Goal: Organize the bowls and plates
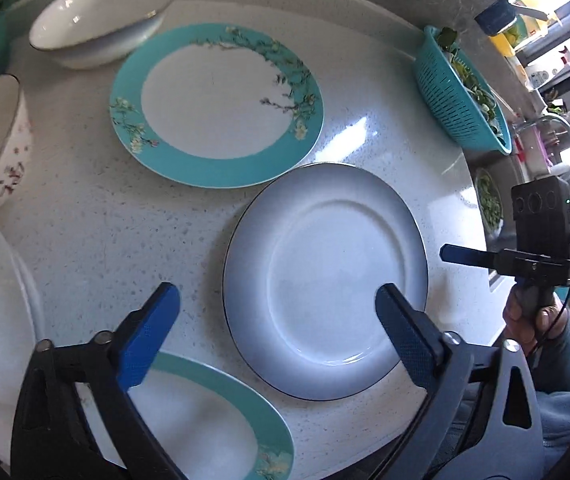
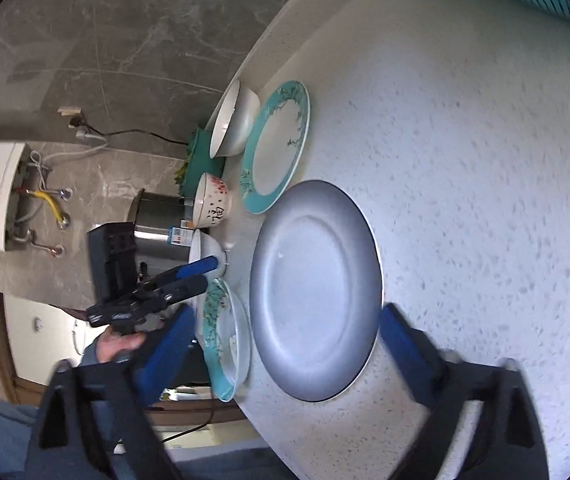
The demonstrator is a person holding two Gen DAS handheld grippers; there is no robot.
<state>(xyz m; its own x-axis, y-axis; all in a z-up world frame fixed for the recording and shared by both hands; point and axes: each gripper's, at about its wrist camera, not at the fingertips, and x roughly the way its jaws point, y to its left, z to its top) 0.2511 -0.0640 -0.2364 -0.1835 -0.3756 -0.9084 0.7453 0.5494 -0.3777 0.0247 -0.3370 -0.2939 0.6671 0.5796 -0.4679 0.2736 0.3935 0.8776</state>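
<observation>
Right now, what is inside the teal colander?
The colander holds leafy greens, showing along its open top. Its wall hides how deep they go or anything beneath them.

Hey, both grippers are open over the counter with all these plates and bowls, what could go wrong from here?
1. The grey plate lies flat on the counter, so fingers may slide off its thin rim.
2. The near teal-rimmed plate sits at the counter's front edge; a nudge from the left gripper might push it off.
3. The right gripper is open around the same grey plate, so the two grippers may collide.
</observation>
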